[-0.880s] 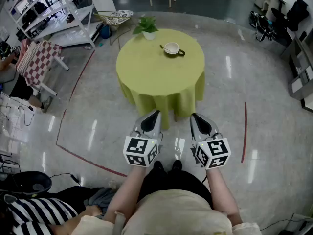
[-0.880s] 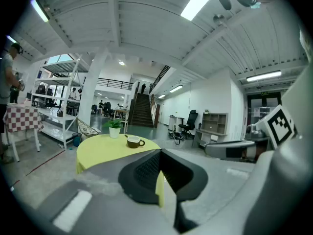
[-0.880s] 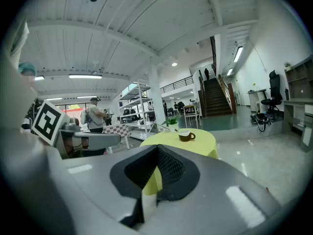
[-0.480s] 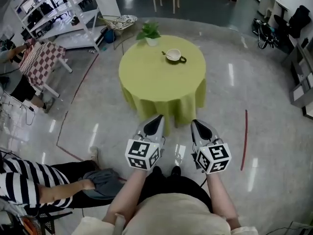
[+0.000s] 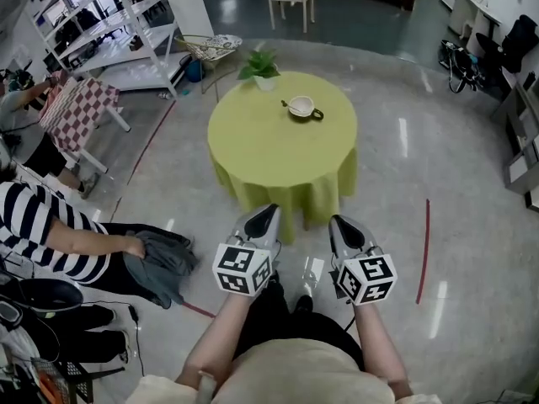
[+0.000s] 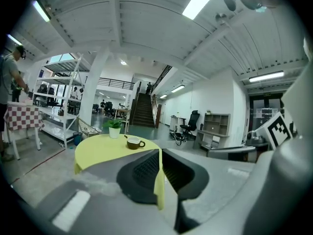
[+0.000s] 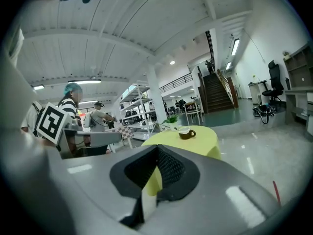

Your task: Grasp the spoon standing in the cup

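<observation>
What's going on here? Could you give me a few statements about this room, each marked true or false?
The cup stands on the round table with the yellow-green cloth. True.
The potted plant stands on the floor. False: it is on the table, near the far edge.
The left tongs grip a spoon. False: they are shut on nothing, short of the table.
A person in a striped top is at the head view's left. True.

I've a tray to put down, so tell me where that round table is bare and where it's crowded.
Bare: the whole near half of the table, from the cup to the near edge. Crowded: the far edge, where the cup and the potted plant stand.
</observation>
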